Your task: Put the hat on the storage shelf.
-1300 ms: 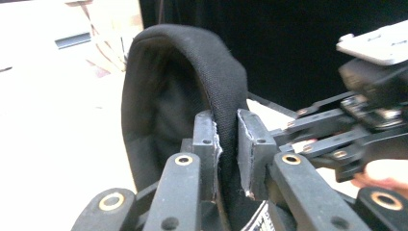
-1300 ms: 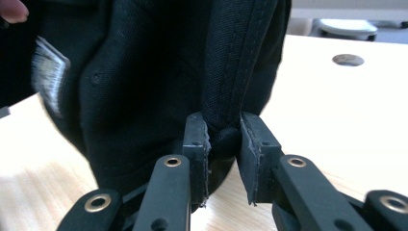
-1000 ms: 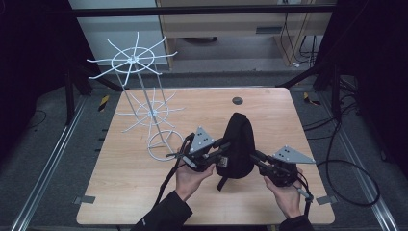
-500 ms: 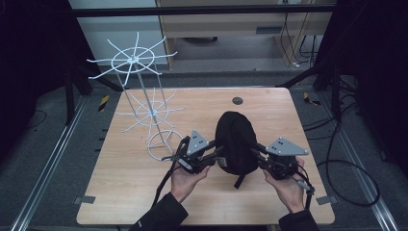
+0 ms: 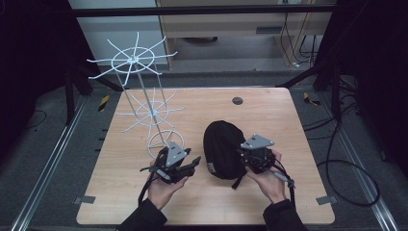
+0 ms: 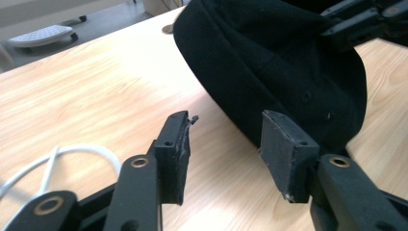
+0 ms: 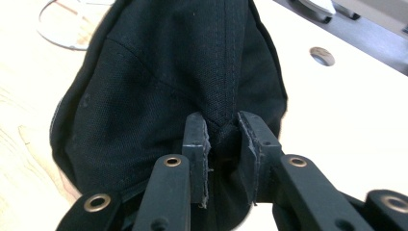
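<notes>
A black cap [image 5: 222,147] lies on the wooden table [image 5: 288,120], right of the middle. My right gripper [image 5: 239,153] is at its right side, shut on a fold of the cap's fabric [image 7: 183,62] pinched between the pads [image 7: 221,126]. My left gripper [image 5: 196,161] is just left of the cap and apart from it. Its jaws have just been opening and stand open [image 6: 225,132] with nothing between them. The cap's edge [image 6: 279,62] lies right beyond the left gripper's fingertips.
A white wire rack [image 5: 144,96] with spoked tiers stands at the left rear of the table, its base ring [image 5: 161,139] just behind my left gripper. A round hole [image 5: 237,100] sits near the far edge. Dark floor and cables surround the table.
The cap, held up between both grippers before, has come down onto the table. The left gripper has opened, let go of it and drawn off to the left.
</notes>
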`<action>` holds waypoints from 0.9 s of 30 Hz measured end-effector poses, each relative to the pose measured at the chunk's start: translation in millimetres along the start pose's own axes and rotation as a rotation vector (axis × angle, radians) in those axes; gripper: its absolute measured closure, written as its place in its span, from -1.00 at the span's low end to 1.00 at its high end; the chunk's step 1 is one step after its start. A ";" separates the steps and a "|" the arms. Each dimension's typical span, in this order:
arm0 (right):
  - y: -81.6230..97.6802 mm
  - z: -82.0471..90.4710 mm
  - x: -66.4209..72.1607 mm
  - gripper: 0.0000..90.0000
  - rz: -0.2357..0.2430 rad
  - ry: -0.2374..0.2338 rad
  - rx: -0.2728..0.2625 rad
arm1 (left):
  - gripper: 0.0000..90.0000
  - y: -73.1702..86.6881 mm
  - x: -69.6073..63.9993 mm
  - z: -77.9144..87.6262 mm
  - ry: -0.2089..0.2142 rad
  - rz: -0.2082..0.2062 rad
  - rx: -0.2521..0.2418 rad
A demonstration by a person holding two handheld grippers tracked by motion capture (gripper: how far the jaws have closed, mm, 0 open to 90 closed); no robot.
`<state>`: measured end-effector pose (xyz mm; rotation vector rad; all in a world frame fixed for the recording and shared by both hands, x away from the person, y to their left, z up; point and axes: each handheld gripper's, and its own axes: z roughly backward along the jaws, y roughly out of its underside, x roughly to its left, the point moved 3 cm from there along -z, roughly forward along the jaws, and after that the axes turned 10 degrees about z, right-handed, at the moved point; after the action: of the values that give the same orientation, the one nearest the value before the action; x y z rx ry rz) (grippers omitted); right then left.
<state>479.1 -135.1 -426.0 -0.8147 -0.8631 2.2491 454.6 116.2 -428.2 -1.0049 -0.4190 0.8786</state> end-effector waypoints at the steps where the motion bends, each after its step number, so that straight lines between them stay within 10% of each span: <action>1: -2.4 -9.0 4.9 0.64 0.023 -0.015 -0.009 | 0.11 5.3 4.2 5.4 -0.007 -0.001 0.004; 18: -21.5 -58.1 31.3 0.57 0.058 -0.078 0.068 | 0.00 63.7 80.5 52.1 -0.109 0.158 0.023; 27: -27.8 -33.6 17.2 0.19 -0.027 -0.092 -0.060 | -0.02 77.0 118.3 63.4 -0.189 0.232 0.007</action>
<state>500.3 -93.6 -431.6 -0.7268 -0.9832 2.2616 449.1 264.3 -472.5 -0.9798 -0.4644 1.1889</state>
